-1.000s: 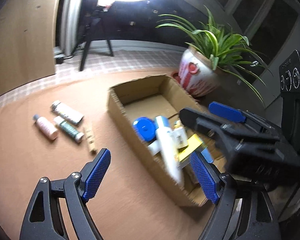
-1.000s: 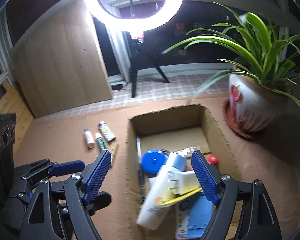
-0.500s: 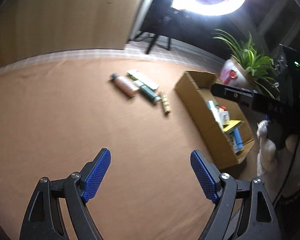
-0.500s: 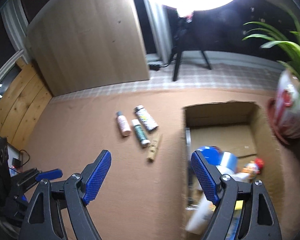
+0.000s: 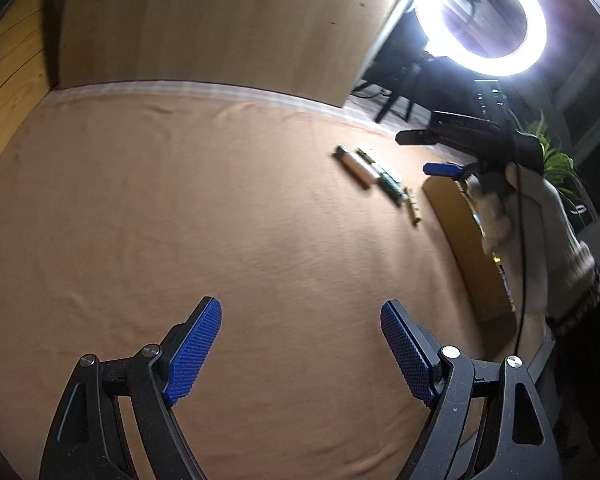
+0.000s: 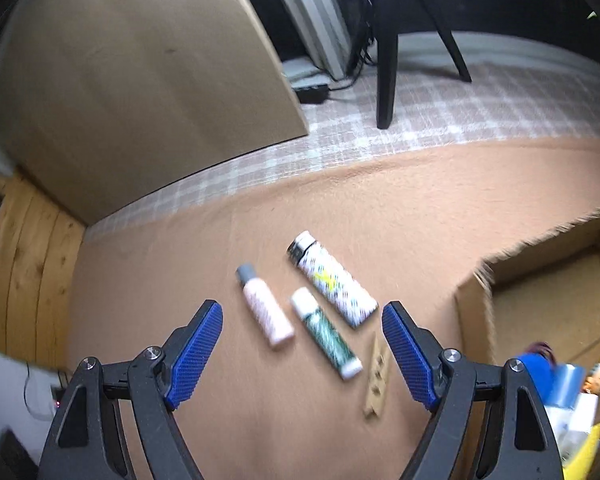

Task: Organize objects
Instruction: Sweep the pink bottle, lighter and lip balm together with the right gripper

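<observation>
A pink bottle (image 6: pixel 266 309), a green tube (image 6: pixel 326 333), a white patterned bottle (image 6: pixel 332 285) and a wooden clothespin (image 6: pixel 377 376) lie side by side on the brown cloth. My right gripper (image 6: pixel 302 350) hangs open just above them, with the pink bottle and green tube framed between its fingers. The cardboard box (image 6: pixel 474 304) with several toiletries inside stands to the right. My left gripper (image 5: pixel 300 346) is open over bare cloth, far from the items. In the left wrist view the same row of items (image 5: pixel 374 174) lies beyond, beside the box (image 5: pixel 460 236), with a gloved hand (image 5: pixel 540 224) holding the right gripper.
A ring light (image 5: pixel 480 24) on a tripod (image 6: pixel 386 64) stands past the table's far edge. A wooden panel (image 6: pixel 120 80) leans at the back left. A potted plant (image 5: pixel 556 160) sits behind the box. Checked cloth (image 6: pixel 420 120) covers the far edge.
Both grippers swung left, away from the box. The right one dropped toward the row of bottles, which now fills its view. The left one now faces bare cloth.
</observation>
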`<act>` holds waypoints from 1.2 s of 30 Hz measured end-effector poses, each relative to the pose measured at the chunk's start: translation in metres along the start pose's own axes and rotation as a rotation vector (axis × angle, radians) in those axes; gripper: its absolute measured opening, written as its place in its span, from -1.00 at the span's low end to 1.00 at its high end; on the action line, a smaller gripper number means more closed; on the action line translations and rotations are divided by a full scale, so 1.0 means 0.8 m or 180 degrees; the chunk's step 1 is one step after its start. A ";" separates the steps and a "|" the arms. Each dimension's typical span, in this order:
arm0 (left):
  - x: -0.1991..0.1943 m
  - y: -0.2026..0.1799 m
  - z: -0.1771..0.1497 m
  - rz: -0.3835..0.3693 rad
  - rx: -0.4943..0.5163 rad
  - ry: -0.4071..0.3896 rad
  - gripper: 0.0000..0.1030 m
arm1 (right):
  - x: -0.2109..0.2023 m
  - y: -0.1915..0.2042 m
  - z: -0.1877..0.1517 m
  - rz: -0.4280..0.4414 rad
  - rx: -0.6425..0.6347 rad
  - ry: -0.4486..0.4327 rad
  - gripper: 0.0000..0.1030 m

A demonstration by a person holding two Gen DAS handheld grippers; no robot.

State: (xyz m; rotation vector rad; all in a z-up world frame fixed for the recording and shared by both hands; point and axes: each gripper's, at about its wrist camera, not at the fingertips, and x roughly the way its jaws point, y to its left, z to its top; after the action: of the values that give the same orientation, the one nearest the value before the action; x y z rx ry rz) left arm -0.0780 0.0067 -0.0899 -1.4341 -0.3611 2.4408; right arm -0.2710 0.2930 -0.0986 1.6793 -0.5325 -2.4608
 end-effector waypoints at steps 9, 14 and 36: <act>-0.009 0.045 -0.008 0.0096 -0.0216 -0.0006 0.64 | 0.044 -0.019 0.031 -0.0151 0.0452 0.0135 0.00; -0.009 0.050 -0.009 0.0105 -0.0224 0.0011 0.64 | 0.054 -0.028 0.033 -0.0131 0.0636 0.0147 -0.08; 0.000 0.029 -0.018 0.0015 -0.0184 0.0102 0.64 | 0.066 0.103 -0.064 -0.0166 -0.1018 0.0386 -0.23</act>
State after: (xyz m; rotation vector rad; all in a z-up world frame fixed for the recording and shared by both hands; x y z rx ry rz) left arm -0.0682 -0.0138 -0.1046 -1.4973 -0.4249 2.4267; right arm -0.2525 0.1899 -0.1326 1.7103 -0.0752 -2.3061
